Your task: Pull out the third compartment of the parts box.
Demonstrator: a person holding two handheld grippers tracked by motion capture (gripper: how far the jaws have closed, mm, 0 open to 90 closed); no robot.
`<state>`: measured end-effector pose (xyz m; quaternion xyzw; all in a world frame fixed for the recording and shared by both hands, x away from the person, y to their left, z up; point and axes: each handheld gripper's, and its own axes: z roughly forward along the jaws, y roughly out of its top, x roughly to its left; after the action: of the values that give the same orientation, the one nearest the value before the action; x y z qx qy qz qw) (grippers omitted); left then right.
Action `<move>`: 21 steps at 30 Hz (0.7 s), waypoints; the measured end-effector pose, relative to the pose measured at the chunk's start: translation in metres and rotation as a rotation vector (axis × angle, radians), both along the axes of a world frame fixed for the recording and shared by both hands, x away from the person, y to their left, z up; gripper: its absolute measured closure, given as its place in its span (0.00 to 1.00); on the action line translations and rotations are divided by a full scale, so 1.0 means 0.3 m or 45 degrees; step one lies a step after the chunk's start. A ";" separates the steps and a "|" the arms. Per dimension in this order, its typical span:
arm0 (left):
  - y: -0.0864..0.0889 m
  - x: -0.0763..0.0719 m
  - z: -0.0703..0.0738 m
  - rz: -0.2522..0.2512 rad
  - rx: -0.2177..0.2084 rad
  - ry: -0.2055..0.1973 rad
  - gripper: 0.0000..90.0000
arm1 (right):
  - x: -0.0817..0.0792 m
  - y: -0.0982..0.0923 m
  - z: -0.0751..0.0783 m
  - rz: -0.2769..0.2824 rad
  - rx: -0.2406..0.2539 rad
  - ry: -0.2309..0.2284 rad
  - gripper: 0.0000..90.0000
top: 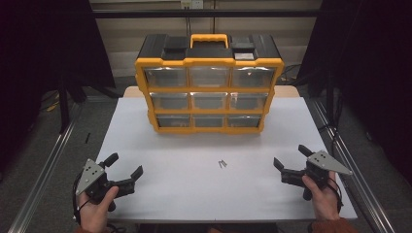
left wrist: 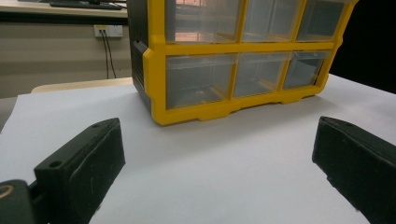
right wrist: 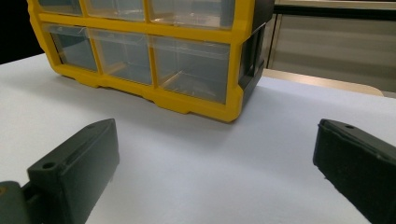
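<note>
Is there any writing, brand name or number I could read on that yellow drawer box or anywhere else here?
None can be read.
The yellow and black drawer cabinet bears a small pale label on its top, too blurred to read.
Its clear drawers show no markings.
Left gripper and right gripper, both open: no lettering visible.

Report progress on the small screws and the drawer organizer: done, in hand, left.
Done: nothing visible; all nine drawers of the yellow organizer look shut.

In hand: nothing. The left gripper and right gripper are both open and empty, held over the near corners of the white table.

Left: the screws lie untouched mid-table between the grippers. Picking them up, opening a drawer and putting them in likely remains.
</note>
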<state>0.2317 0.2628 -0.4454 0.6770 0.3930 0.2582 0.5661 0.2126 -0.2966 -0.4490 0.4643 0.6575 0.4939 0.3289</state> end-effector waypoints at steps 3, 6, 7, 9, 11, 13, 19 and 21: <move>0.000 0.000 -0.001 0.003 -0.005 0.007 0.03 | 0.002 0.001 -0.001 0.005 0.021 0.008 0.00; -0.001 0.004 -0.003 0.006 -0.020 0.017 0.03 | 0.004 0.004 -0.003 0.010 0.013 0.012 0.00; -0.001 0.006 -0.003 0.003 -0.012 0.017 0.03 | 0.005 0.004 -0.004 0.014 0.013 0.015 0.00; -0.003 0.007 -0.003 0.004 -0.012 0.020 0.03 | 0.006 0.004 -0.005 0.014 0.010 0.018 0.00; -0.006 0.009 -0.004 0.001 -0.009 0.023 0.03 | 0.009 0.005 -0.007 0.019 0.012 0.018 0.00; -0.008 0.011 -0.005 0.000 -0.007 0.024 0.03 | 0.011 0.007 -0.007 0.025 0.008 0.017 0.00; -0.010 0.012 -0.006 -0.006 0.005 0.027 0.03 | 0.018 0.019 -0.007 0.052 -0.001 0.017 0.00; -0.010 0.011 -0.007 -0.005 0.002 0.028 0.03 | 0.019 0.024 -0.004 0.058 -0.006 0.016 0.00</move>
<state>0.2351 0.2599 -0.4474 0.6811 0.3977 0.2499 0.5617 0.2184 -0.2893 -0.4503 0.4516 0.6710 0.4968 0.3146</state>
